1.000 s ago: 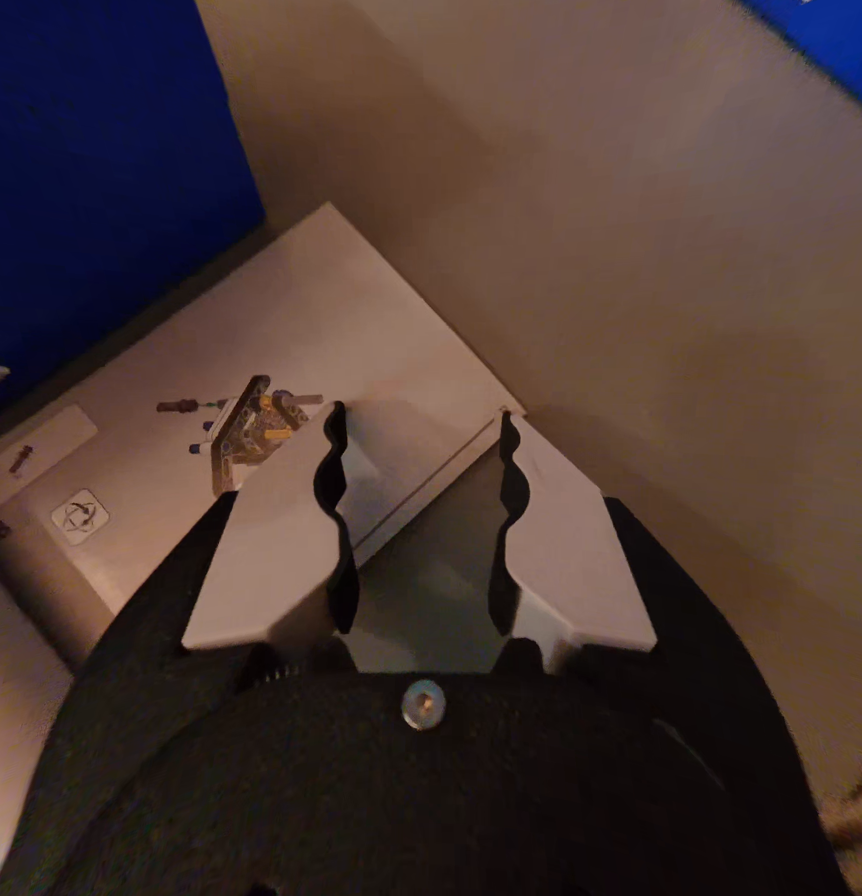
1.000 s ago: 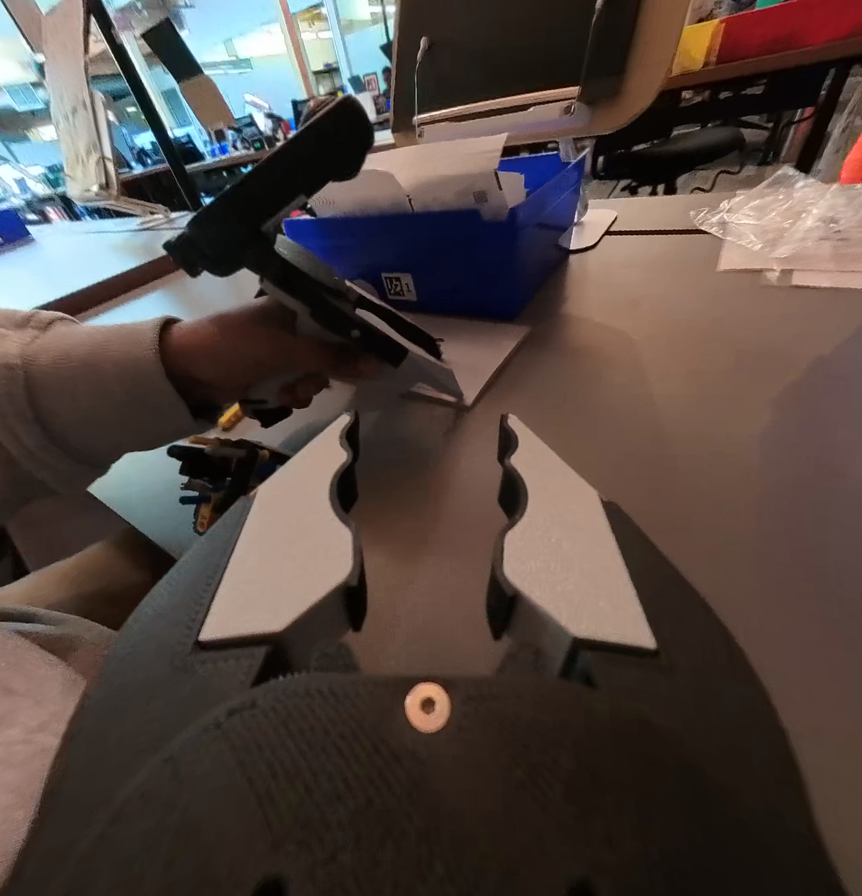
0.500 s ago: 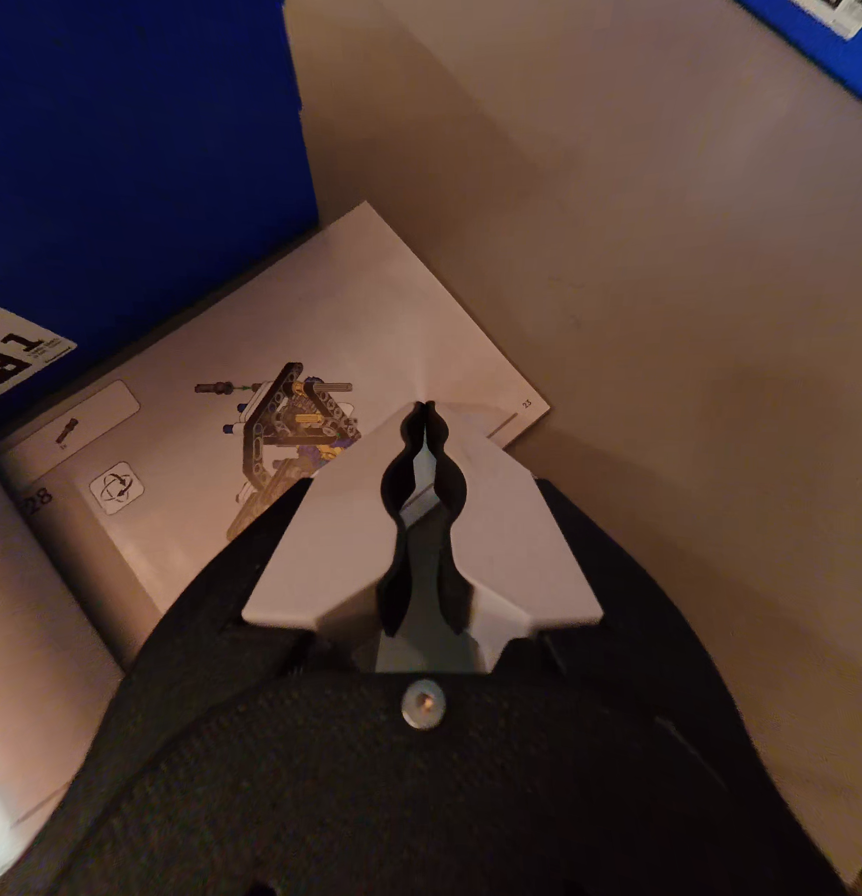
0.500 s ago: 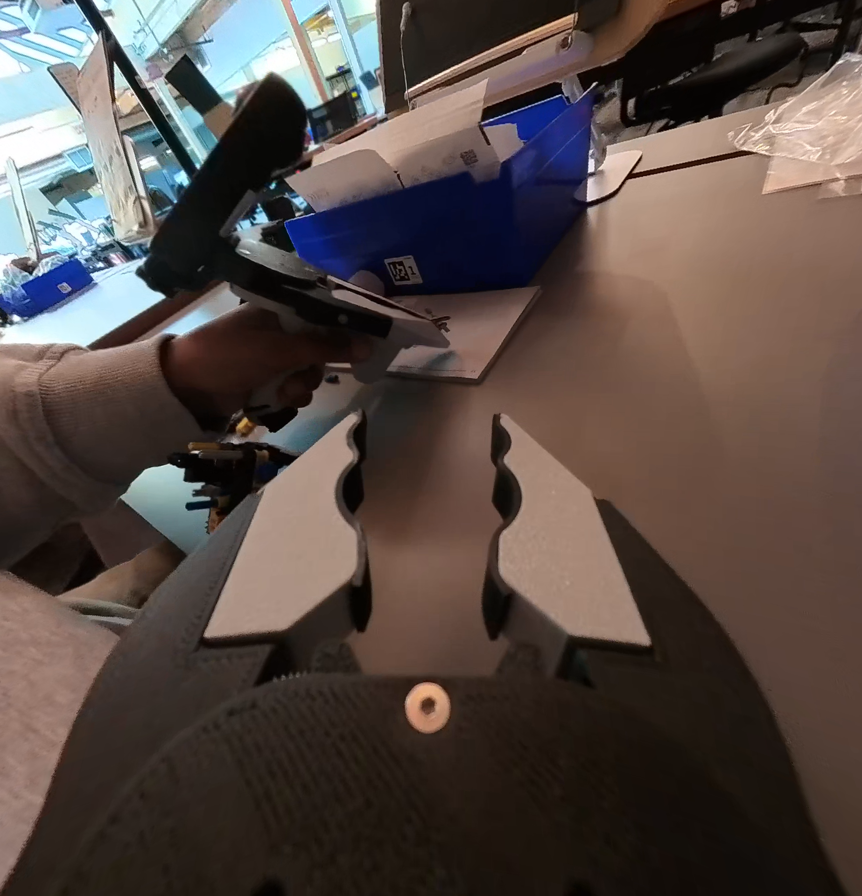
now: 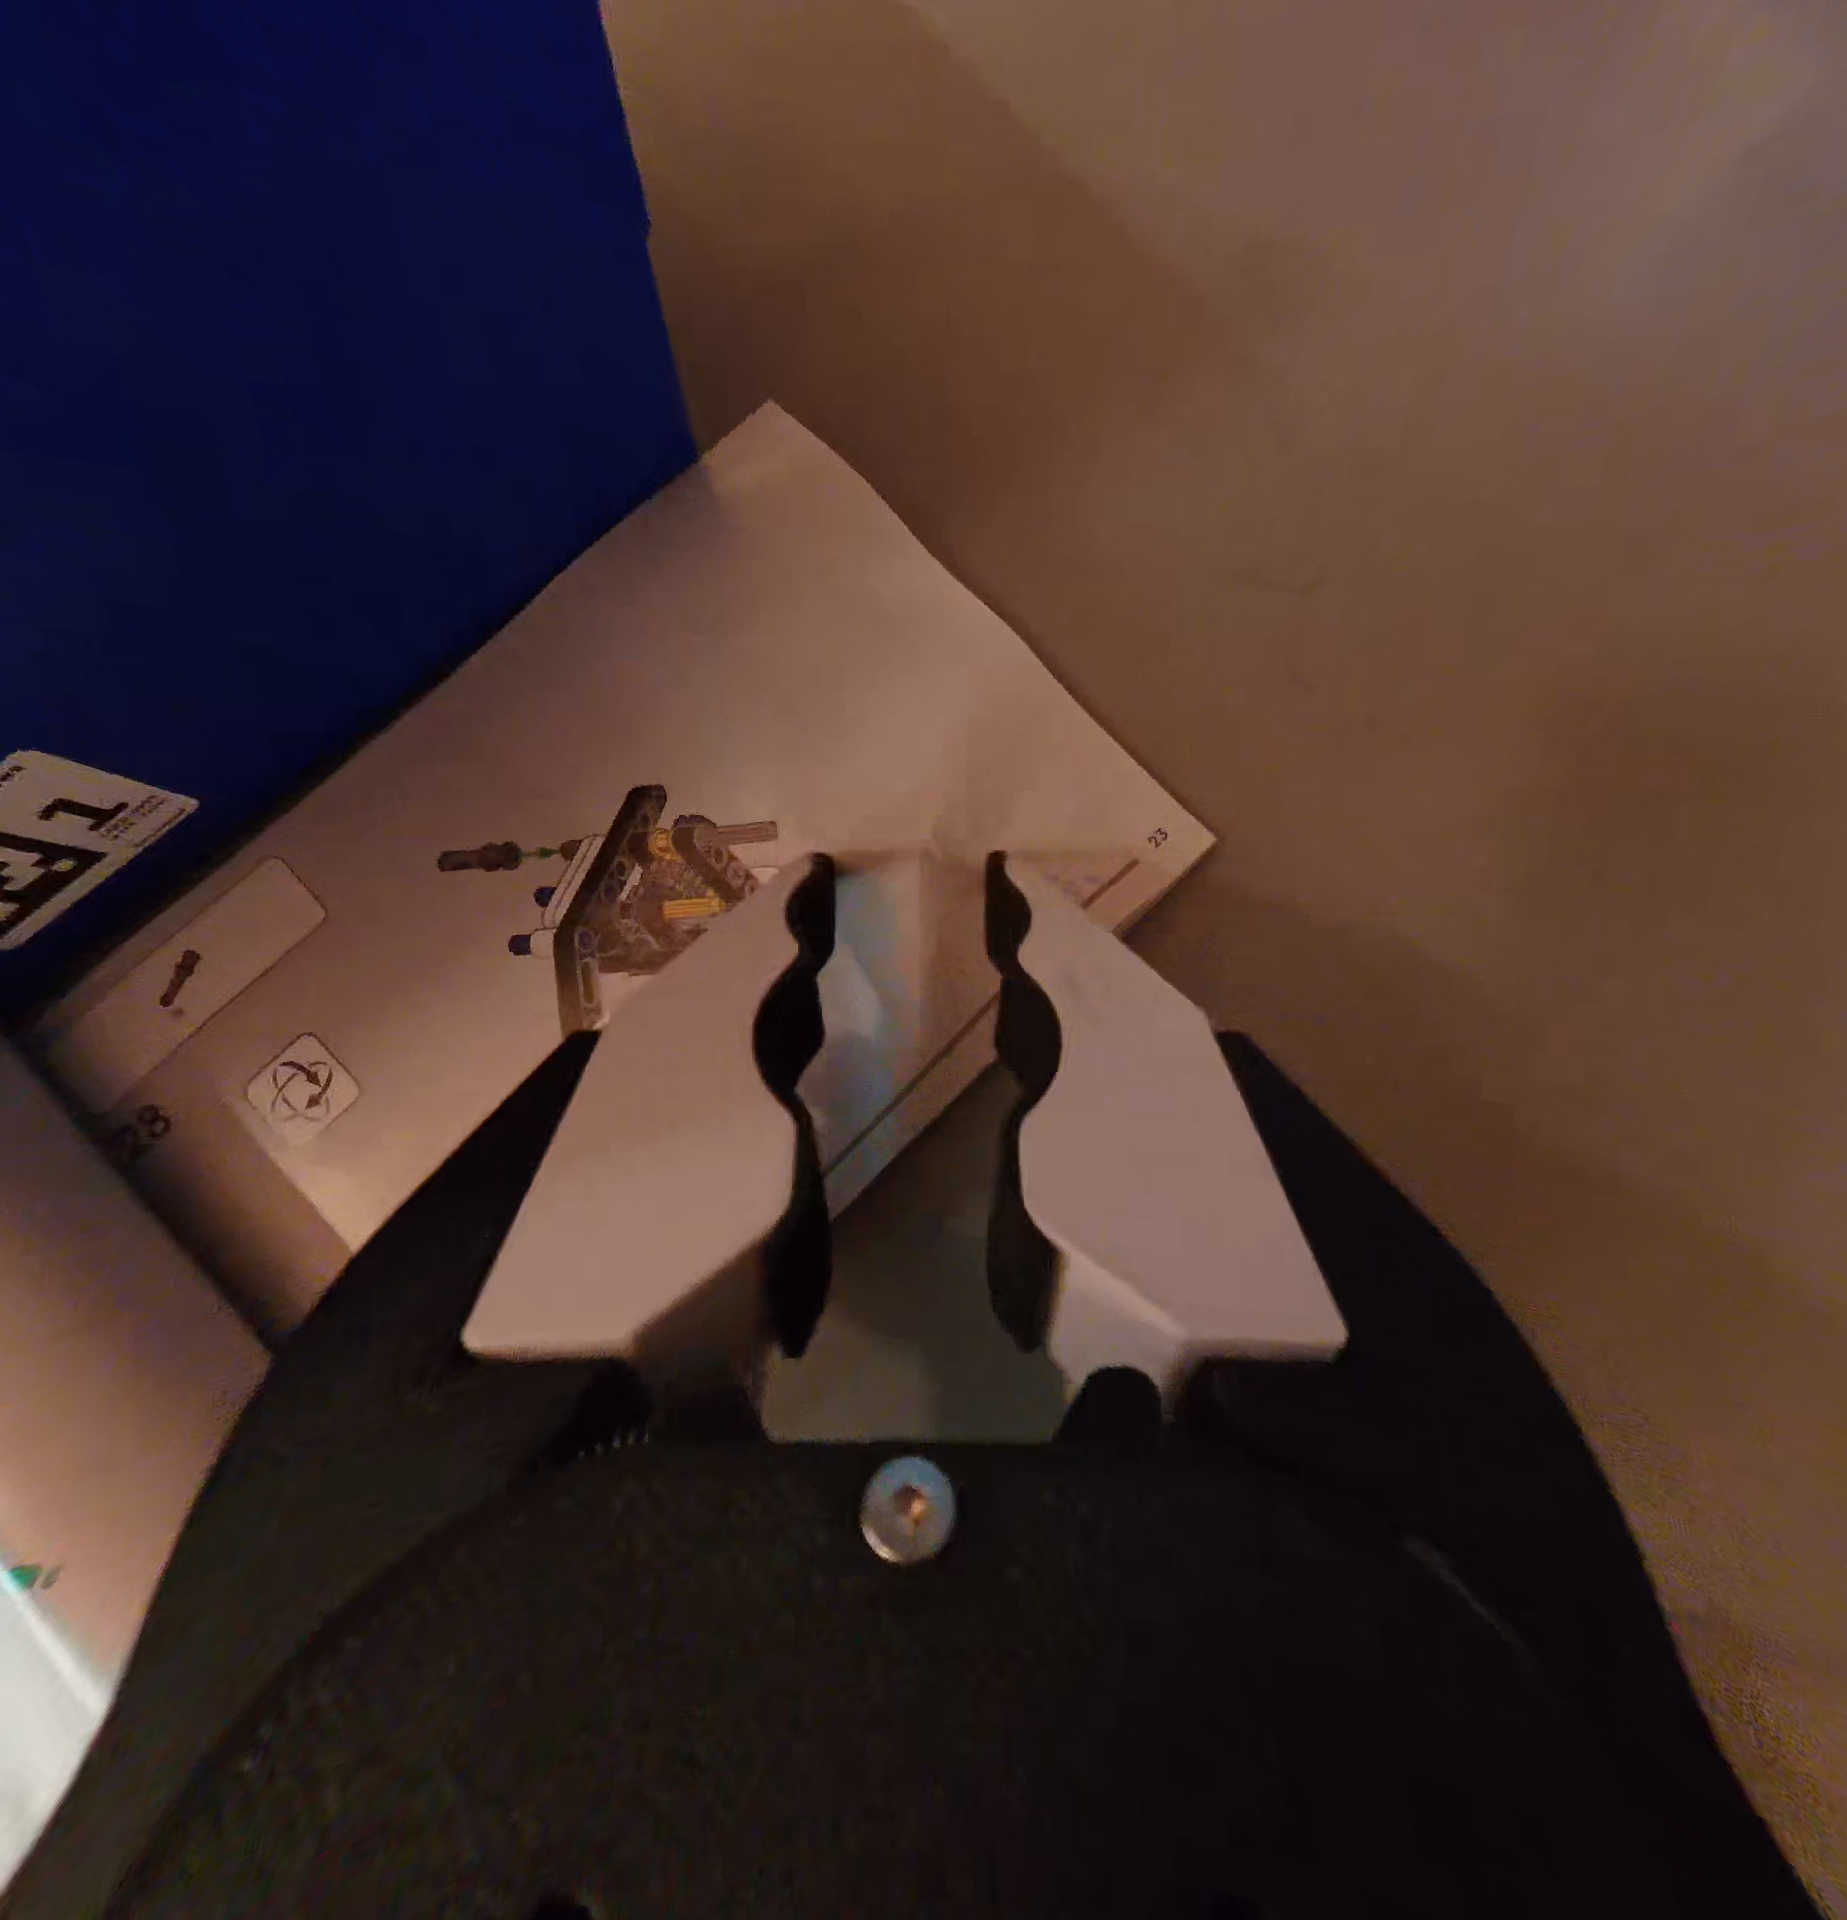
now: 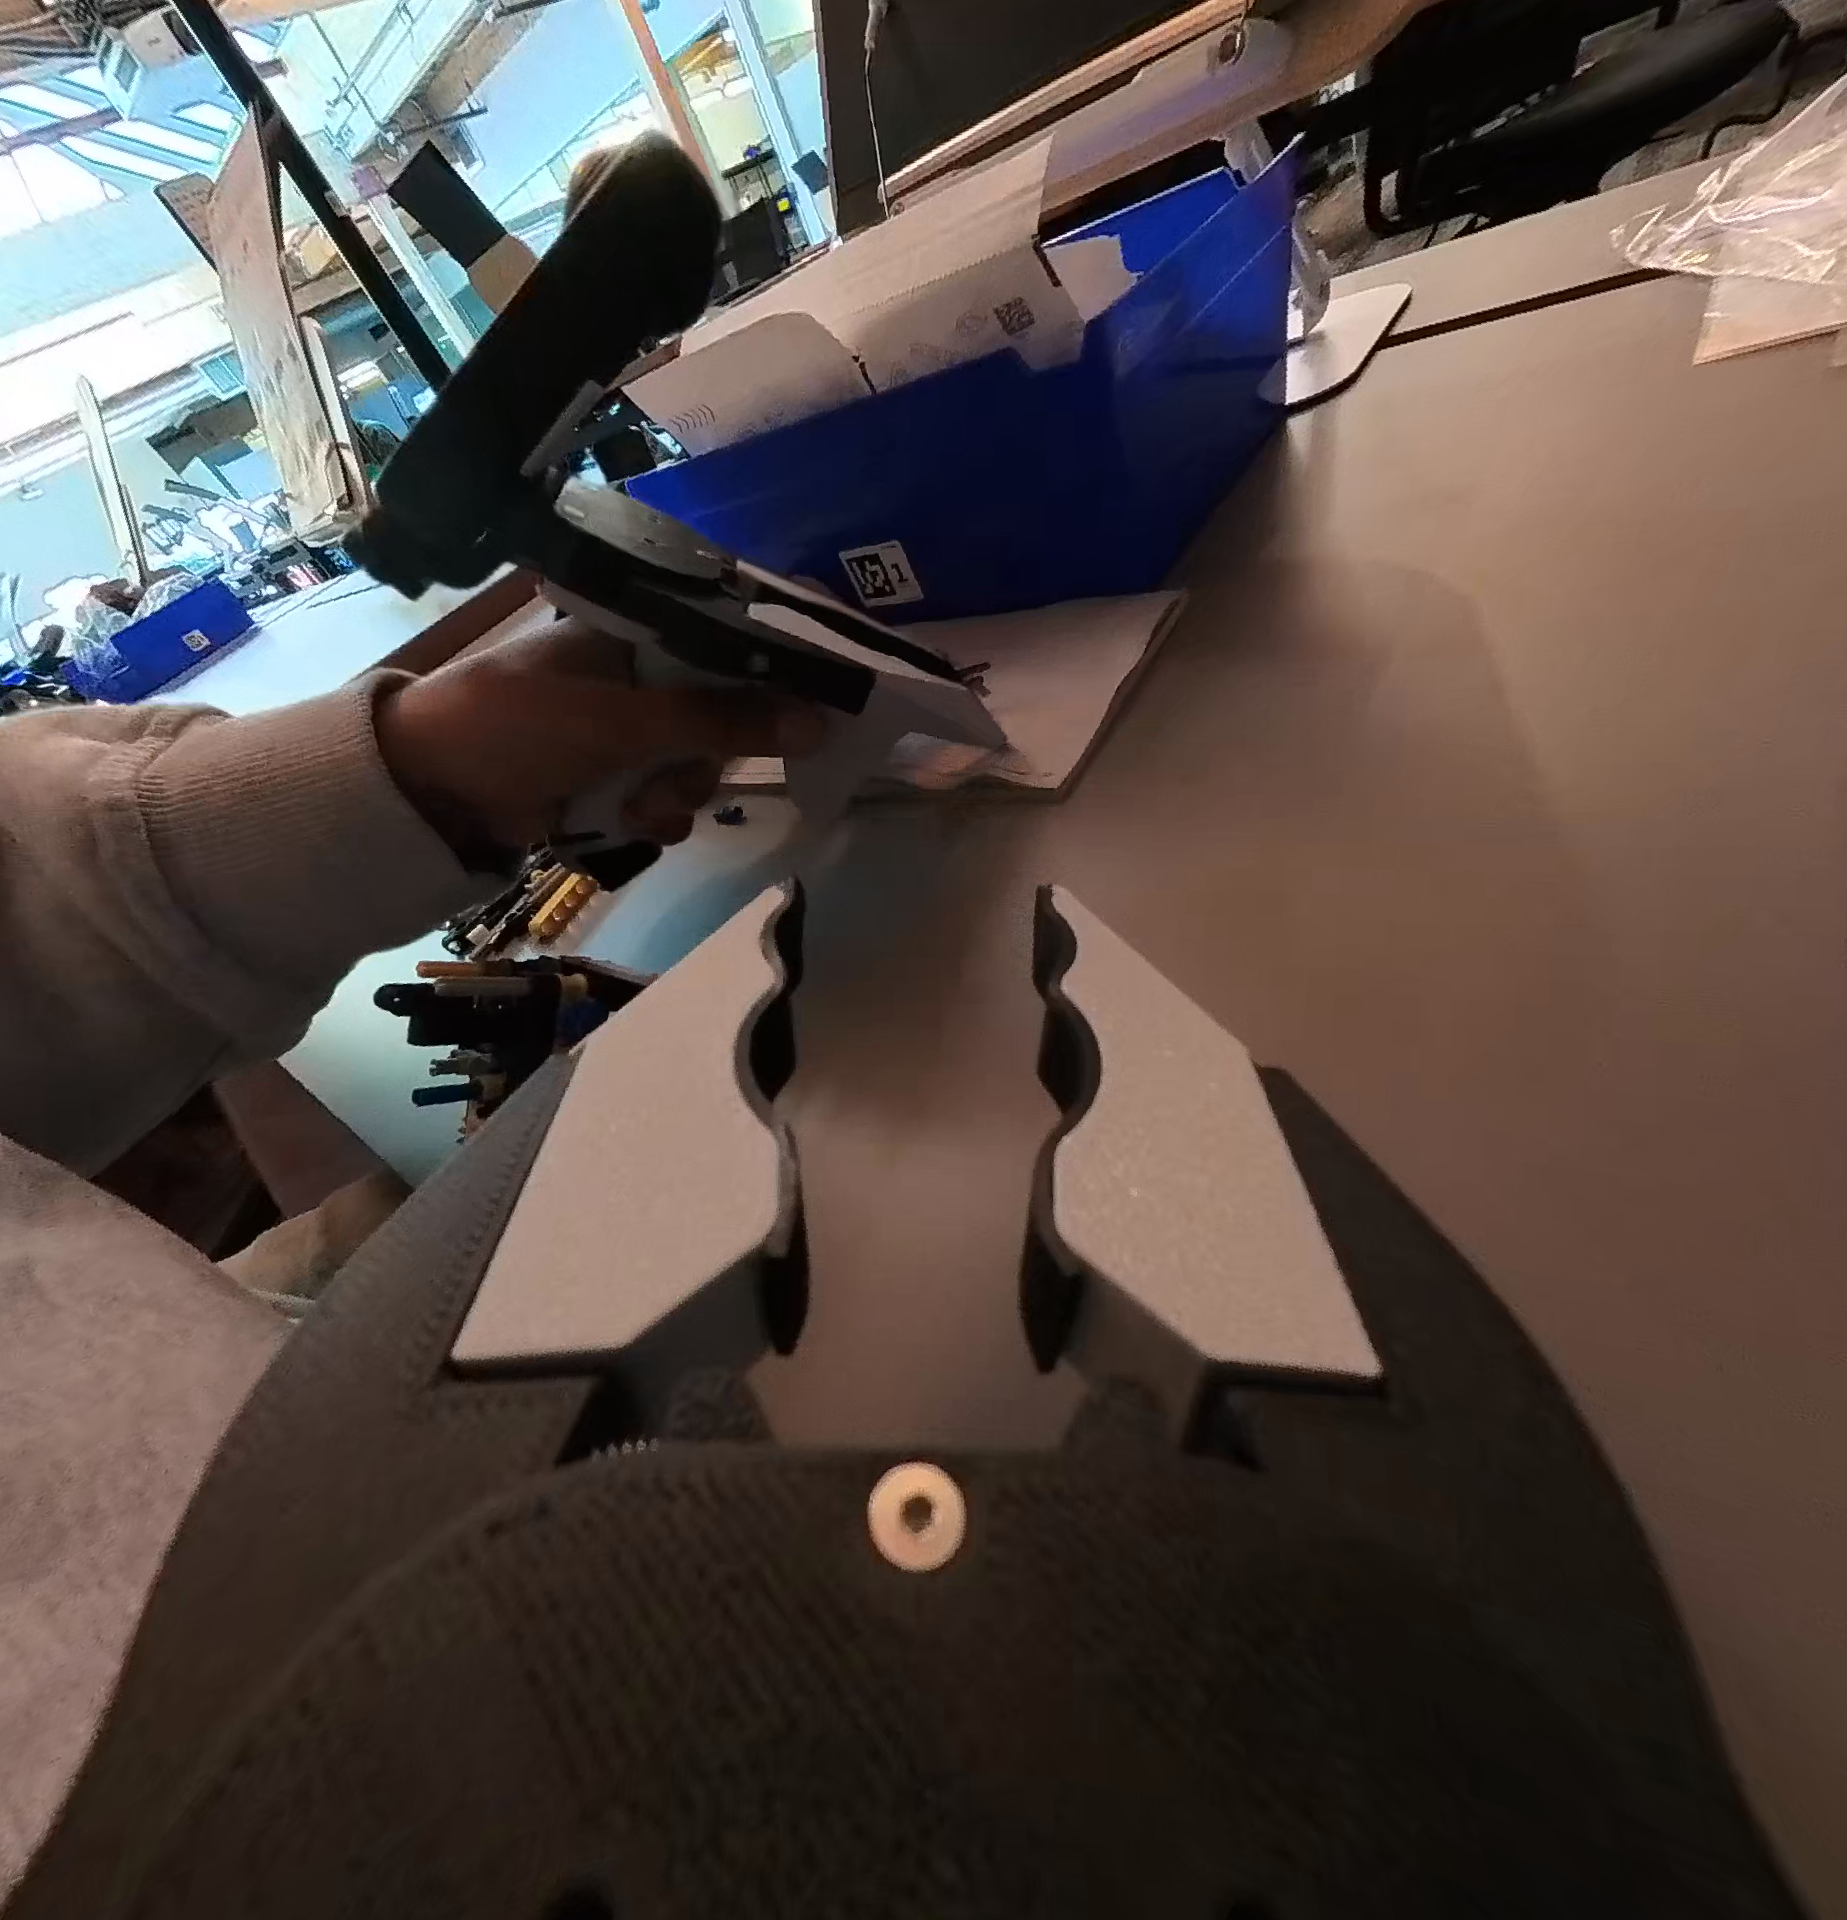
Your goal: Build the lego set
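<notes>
The open instruction booklet point(image 5: 753, 707) lies on the table against a blue bin point(image 5: 275, 364). My left gripper point(image 5: 903, 868) is open and empty, tips over the booklet's near right corner. In the right wrist view the left gripper point(image 6: 960, 717) points down at the booklet point(image 6: 1095, 675). My right gripper point(image 6: 914, 899) is open and empty above bare table. A partly built dark lego model point(image 6: 493, 1023) with tan and blue pins sits at the table's near left edge, beside loose pieces point(image 6: 545, 909) including a yellow one.
The blue bin point(image 6: 1054, 488) holds white cardboard. A monitor foot point(image 6: 1334, 332) stands behind it. Clear plastic bags point(image 6: 1781, 229) lie at the far right. A person's sleeve and hand point(image 6: 275, 831) reach in from the left. Grey table point(image 6: 1521, 831) stretches right. Across from one pair of fingers to the other is roughly 15 cm.
The left gripper was open, shut half a second ago over the booklet's corner, and is open again now. It has moved closer to the blue bin. The right gripper stays open.
</notes>
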